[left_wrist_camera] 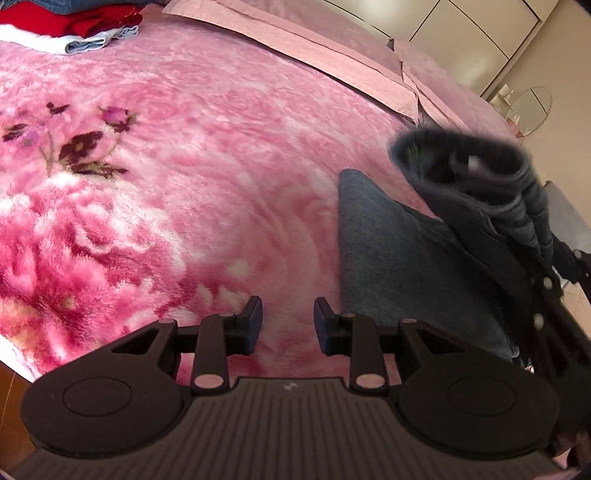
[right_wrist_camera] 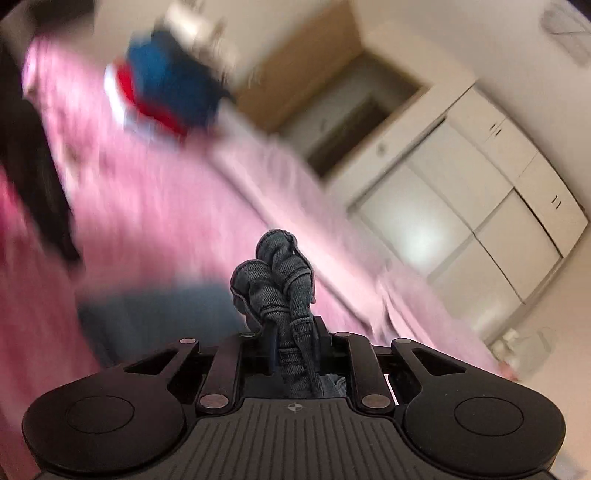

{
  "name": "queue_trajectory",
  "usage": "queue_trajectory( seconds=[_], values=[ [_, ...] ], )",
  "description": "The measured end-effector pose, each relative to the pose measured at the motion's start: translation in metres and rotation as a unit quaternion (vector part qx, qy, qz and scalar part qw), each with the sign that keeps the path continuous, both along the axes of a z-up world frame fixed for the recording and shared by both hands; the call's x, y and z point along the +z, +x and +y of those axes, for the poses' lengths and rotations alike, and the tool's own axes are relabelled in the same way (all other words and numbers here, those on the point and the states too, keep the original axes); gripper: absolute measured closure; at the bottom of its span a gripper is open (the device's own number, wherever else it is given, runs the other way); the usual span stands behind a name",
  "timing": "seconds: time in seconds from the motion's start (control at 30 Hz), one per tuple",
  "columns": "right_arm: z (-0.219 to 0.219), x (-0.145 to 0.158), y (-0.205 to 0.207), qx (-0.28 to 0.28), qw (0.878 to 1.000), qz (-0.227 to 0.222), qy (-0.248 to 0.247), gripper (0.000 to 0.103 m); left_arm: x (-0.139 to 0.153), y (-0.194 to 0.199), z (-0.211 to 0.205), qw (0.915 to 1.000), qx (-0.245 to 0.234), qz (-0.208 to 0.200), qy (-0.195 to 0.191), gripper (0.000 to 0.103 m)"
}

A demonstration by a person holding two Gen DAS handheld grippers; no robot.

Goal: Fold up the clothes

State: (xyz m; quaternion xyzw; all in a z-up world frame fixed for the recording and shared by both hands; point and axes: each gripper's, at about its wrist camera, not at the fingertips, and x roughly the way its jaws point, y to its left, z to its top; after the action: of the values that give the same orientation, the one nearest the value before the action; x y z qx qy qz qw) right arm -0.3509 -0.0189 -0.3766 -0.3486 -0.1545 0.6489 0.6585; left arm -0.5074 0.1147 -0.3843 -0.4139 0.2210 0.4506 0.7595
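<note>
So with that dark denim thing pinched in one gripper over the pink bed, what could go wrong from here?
The right gripper pinches only a bunched edge of the denim garment, so it might slip free. The left gripper is open and holds nothing, so the cloth could sag unevenly. The right wrist view is blurred by motion; a fast swing might drag the fabric across the pink blanket.

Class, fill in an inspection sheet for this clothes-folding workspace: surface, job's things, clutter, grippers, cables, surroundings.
Surface: bed with pink floral blanket.
Job's things: grey denim garment, part on the blanket, part lifted; bunched fold in the right gripper.
Clutter: pile of clothes at the far corner; pillows.
Grippers: left gripper open, empty; right gripper shut on the denim.
Cables: nothing seen.
Surroundings: white wardrobe, round mirror.
</note>
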Motion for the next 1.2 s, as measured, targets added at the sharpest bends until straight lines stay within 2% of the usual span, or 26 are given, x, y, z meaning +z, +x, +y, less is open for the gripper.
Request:
queue_trajectory(
  seconds=[0.1, 0.17, 0.23, 0.4, 0.43, 0.47, 0.57, 0.6, 0.63, 0.67, 0.73, 0.77, 0.83, 0.93, 1.03, 1.13, 1.17, 1.2],
  values=[
    [0.008, -0.024, -0.016, 0.032, 0.998, -0.001, -0.046, 0.087, -0.002, -0.002, 0.001, 1.0, 0.002, -0.005, -0.003, 0.078],
    [0.015, -0.051, -0.027, 0.04, 0.994, -0.027, -0.093, 0.087, -0.002, -0.003, 0.0, 1.0, 0.001, -0.005, -0.002, 0.078],
    [0.015, -0.066, -0.037, 0.037, 0.994, -0.06, -0.087, 0.086, -0.002, -0.004, -0.001, 1.0, -0.001, -0.006, -0.002, 0.078],
    [0.027, -0.051, -0.031, 0.044, 0.992, -0.043, -0.106, 0.085, -0.001, -0.004, -0.002, 1.0, 0.002, -0.005, -0.003, 0.078],
    [0.028, -0.051, -0.031, 0.047, 0.991, -0.043, -0.114, 0.077, 0.0, -0.003, -0.003, 1.0, 0.002, -0.002, -0.003, 0.078],
    [0.03, -0.05, -0.03, 0.047, 0.991, -0.035, -0.119, 0.077, 0.001, -0.002, -0.004, 1.0, 0.003, 0.001, -0.003, 0.078],
    [0.033, -0.039, -0.029, 0.031, 0.991, 0.006, -0.127, 0.072, 0.011, -0.001, -0.009, 0.9998, 0.008, 0.016, 0.011, 0.079],
    [0.034, -0.032, -0.025, 0.023, 0.991, 0.035, -0.13, 0.069, 0.016, -0.001, -0.012, 0.9995, 0.01, 0.023, 0.021, 0.079],
    [0.033, -0.021, -0.013, 0.007, 0.987, 0.091, -0.134, 0.064, 0.022, 0.005, -0.013, 0.9993, 0.0, 0.021, 0.032, 0.08],
    [0.031, -0.01, 0.002, -0.013, 0.979, 0.153, -0.136, 0.064, 0.028, 0.011, -0.015, 0.9989, -0.01, 0.019, 0.043, 0.082],
    [0.026, 0.011, 0.035, -0.057, 0.951, 0.271, -0.138, 0.064, 0.04, 0.022, -0.018, 0.9974, -0.03, 0.015, 0.064, 0.092],
    [0.02, 0.017, 0.053, -0.084, 0.936, 0.315, -0.133, 0.064, 0.046, 0.027, -0.019, 0.9963, -0.039, 0.013, 0.075, 0.092],
    [0.0, 0.025, 0.086, -0.138, 0.913, 0.368, -0.113, 0.064, 0.058, 0.039, -0.022, 0.9936, -0.059, 0.01, 0.096, 0.092],
    [-0.021, 0.032, 0.125, -0.192, 0.891, 0.402, -0.09, 0.064, 0.07, 0.06, -0.025, 0.9888, -0.09, 0.011, 0.119, 0.092],
    [-0.041, 0.027, 0.143, -0.213, 0.886, 0.404, -0.084, 0.065, 0.06, 0.085, -0.024, 0.9848, -0.122, 0.042, 0.116, 0.096],
    [-0.041, 0.014, 0.146, -0.217, 0.884, 0.401, -0.1, 0.065, 0.035, 0.099, -0.022, 0.9796, -0.119, 0.112, 0.117, 0.096],
    [-0.045, 0.006, 0.147, -0.224, 0.883, 0.395, -0.123, 0.065, 0.026, 0.098, -0.02, 0.9796, -0.119, 0.118, 0.112, 0.096],
    [-0.048, -0.003, 0.149, -0.227, 0.882, 0.389, -0.137, 0.065, 0.021, 0.095, -0.018, 0.9816, -0.115, 0.106, 0.109, 0.096]
  ],
)
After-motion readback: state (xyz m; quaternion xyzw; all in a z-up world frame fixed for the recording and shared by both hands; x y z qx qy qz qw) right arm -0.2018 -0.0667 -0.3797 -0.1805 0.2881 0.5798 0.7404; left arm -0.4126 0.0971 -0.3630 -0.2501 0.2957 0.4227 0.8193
